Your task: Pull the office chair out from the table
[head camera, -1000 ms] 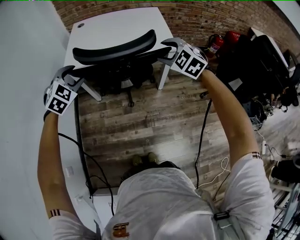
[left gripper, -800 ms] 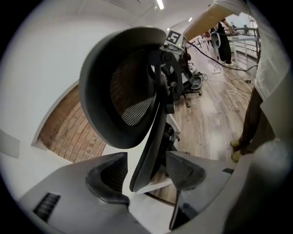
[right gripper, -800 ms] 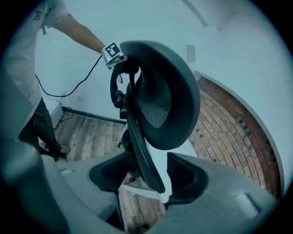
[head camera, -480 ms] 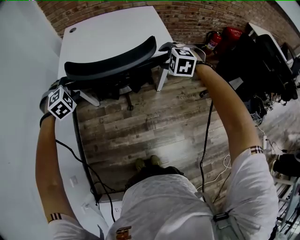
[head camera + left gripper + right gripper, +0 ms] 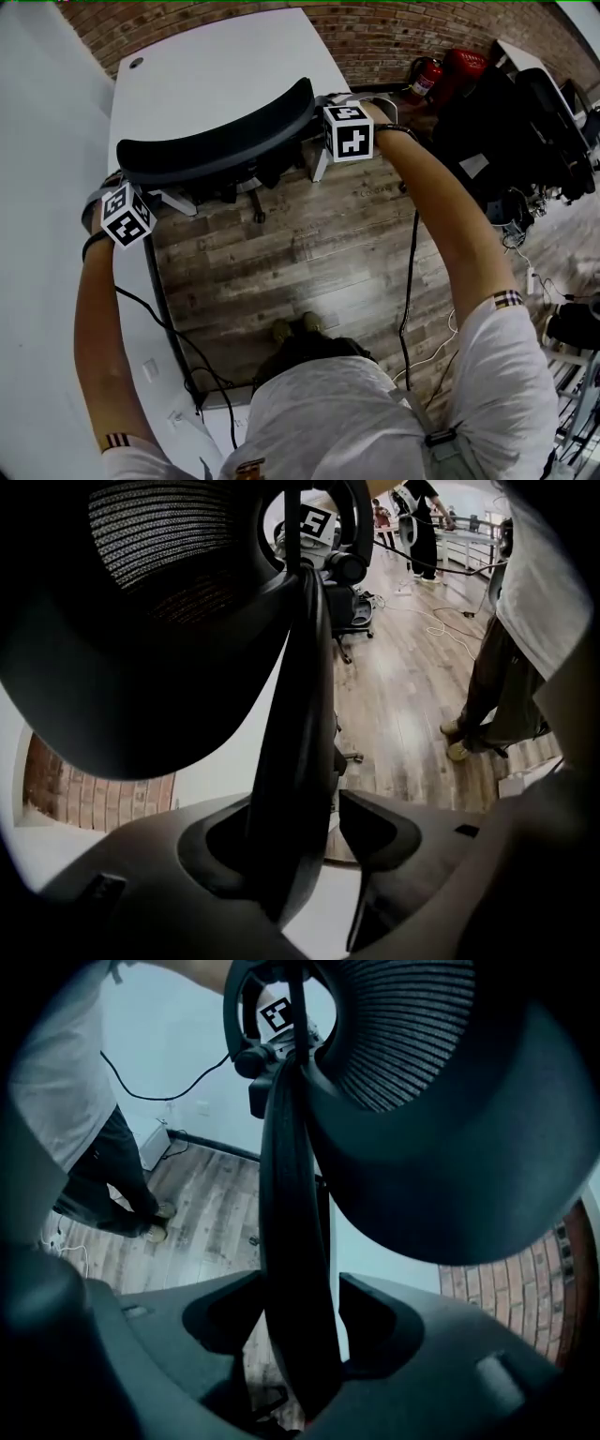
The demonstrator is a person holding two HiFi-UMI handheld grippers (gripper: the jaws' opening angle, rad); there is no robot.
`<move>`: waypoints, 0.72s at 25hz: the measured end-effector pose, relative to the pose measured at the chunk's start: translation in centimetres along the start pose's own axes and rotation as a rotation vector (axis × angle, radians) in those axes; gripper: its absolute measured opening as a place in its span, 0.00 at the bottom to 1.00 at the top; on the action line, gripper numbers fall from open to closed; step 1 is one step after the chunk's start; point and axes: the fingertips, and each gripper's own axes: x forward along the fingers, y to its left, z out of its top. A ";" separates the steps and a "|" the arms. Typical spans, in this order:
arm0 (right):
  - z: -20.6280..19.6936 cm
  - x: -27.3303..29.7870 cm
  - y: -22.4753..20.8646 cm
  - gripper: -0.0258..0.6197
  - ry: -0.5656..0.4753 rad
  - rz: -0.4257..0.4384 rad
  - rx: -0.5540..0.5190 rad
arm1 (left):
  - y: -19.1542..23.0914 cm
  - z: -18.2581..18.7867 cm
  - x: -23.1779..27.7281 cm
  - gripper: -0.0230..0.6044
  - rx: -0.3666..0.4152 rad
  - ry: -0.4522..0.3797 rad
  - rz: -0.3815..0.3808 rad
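Note:
A black office chair [image 5: 216, 141] stands tucked under the white table [image 5: 216, 56], its curved mesh back toward me. My left gripper [image 5: 112, 185] is at the back's left end. In the left gripper view the back's dark frame edge [image 5: 300, 714] runs between the jaws of the left gripper [image 5: 323, 813]. It lies against one jaw with a gap to the other. These jaws have just been opening wider. My right gripper [image 5: 325, 101] is at the back's right end. There the frame edge [image 5: 295, 1194] stands between the jaws of the right gripper [image 5: 295, 1297], with a thin strip of light beside it.
A white wall runs along the left. Red fire extinguishers [image 5: 433, 77] and dark equipment [image 5: 525, 122] stand at the right. Cables [image 5: 409, 281] trail over the wooden floor [image 5: 309, 244]. The person's shoes [image 5: 291, 328] are on the floor behind the chair.
Both grippers have sunk and rolled at the two ends of the chair back. The chair itself stays tucked at the table.

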 end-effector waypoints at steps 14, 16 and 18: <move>0.5 1.0 0.1 0.19 -0.022 -0.051 -0.058 | 0.8 0.1 0.6 0.17 0.044 -0.007 0.091; 0.4 1.1 0.3 0.19 -0.020 -0.054 -0.056 | 0.5 0.1 0.6 0.16 0.048 -0.004 0.085; 1.0 0.6 0.7 0.19 -0.024 -0.058 -0.057 | 0.1 0.0 0.6 0.16 0.051 0.000 0.078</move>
